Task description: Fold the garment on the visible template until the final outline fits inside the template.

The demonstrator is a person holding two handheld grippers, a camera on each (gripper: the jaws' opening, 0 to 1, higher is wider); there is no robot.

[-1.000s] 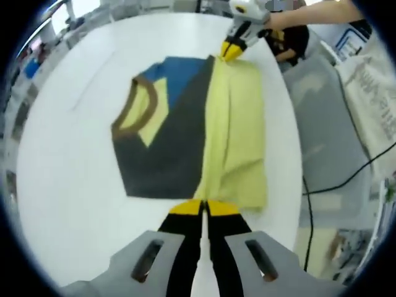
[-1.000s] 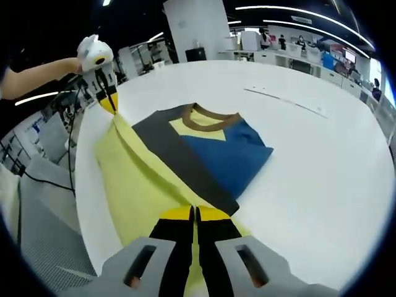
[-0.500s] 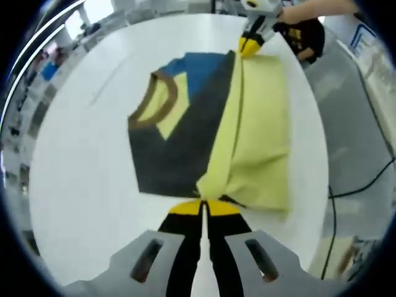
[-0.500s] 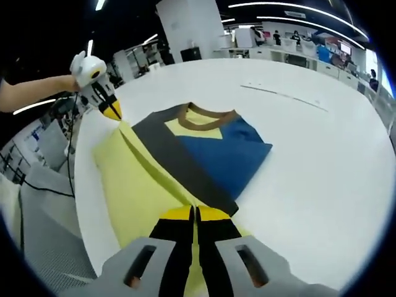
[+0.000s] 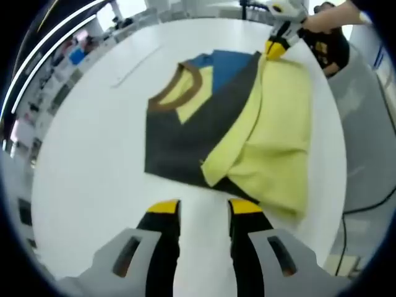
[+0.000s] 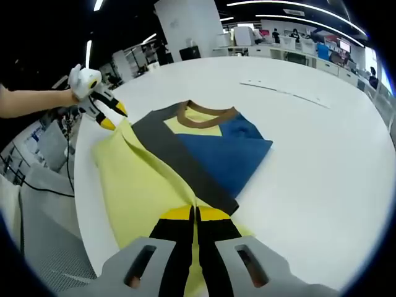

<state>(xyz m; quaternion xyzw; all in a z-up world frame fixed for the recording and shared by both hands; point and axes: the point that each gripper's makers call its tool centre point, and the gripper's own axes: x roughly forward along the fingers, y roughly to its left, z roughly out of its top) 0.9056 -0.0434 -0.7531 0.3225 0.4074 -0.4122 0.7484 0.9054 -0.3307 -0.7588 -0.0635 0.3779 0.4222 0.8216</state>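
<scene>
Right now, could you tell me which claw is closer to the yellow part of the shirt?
Right. The right claw is shut on the yellow part of the shirt; the left claw is open, off its edge above the white table.

Bright, even overhead light from long ceiling strip lamps (image 6: 291, 8) washes the round white table (image 5: 93, 154) with mild glare. Shadows are faint. Fisheye bending curves both views' edges, where the background blurs.

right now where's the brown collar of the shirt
In the left gripper view the brown collar sits upper centre, on the white table, left of the yellow panel; in the right gripper view it lies at the garment's far edge.
</scene>
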